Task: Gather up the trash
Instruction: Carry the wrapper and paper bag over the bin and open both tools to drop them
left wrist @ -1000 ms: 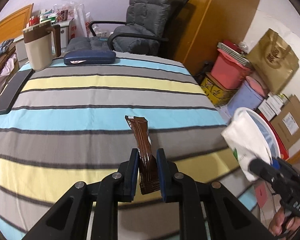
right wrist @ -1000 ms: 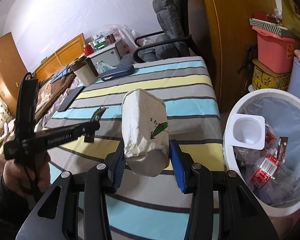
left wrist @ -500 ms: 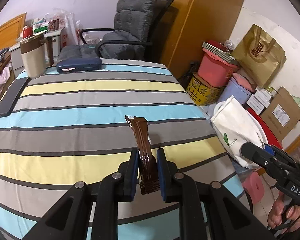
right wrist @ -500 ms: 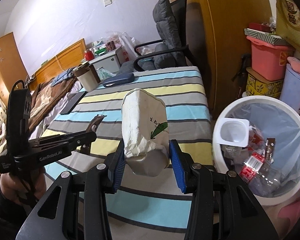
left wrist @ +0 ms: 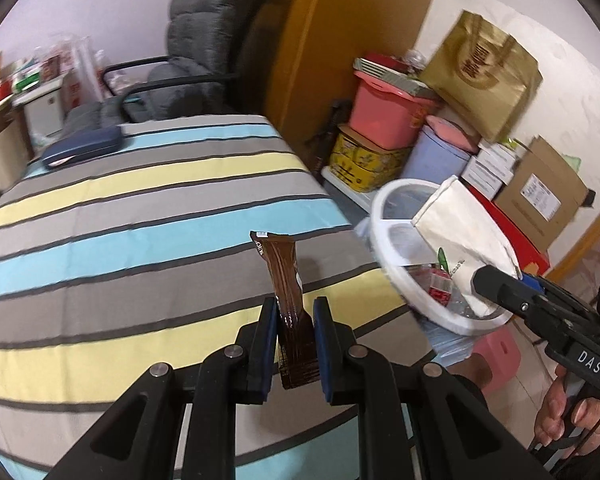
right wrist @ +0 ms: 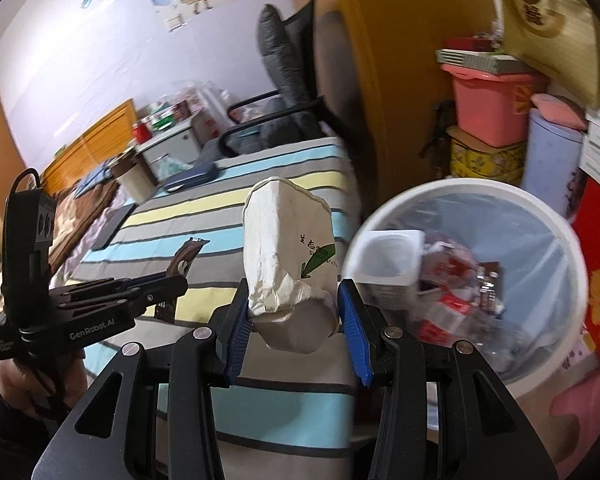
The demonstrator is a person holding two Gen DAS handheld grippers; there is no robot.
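While the left gripper (left wrist: pixel 294 344) pinches a brown wrapper (left wrist: pixel 286 280) above the striped bed (left wrist: pixel 140 216) and the right gripper (right wrist: pixel 294 326) clamps a crumpled white paper bag (right wrist: pixel 288 256) beside the white bin (right wrist: pixel 572 240), releasing early would likely drop either 1 outside the rim.

Brown wrapper (left wrist: pixel 285 276), white bag (right wrist: pixel 288 256), apparently striped bedcover (left wrist: pixel 140 216)
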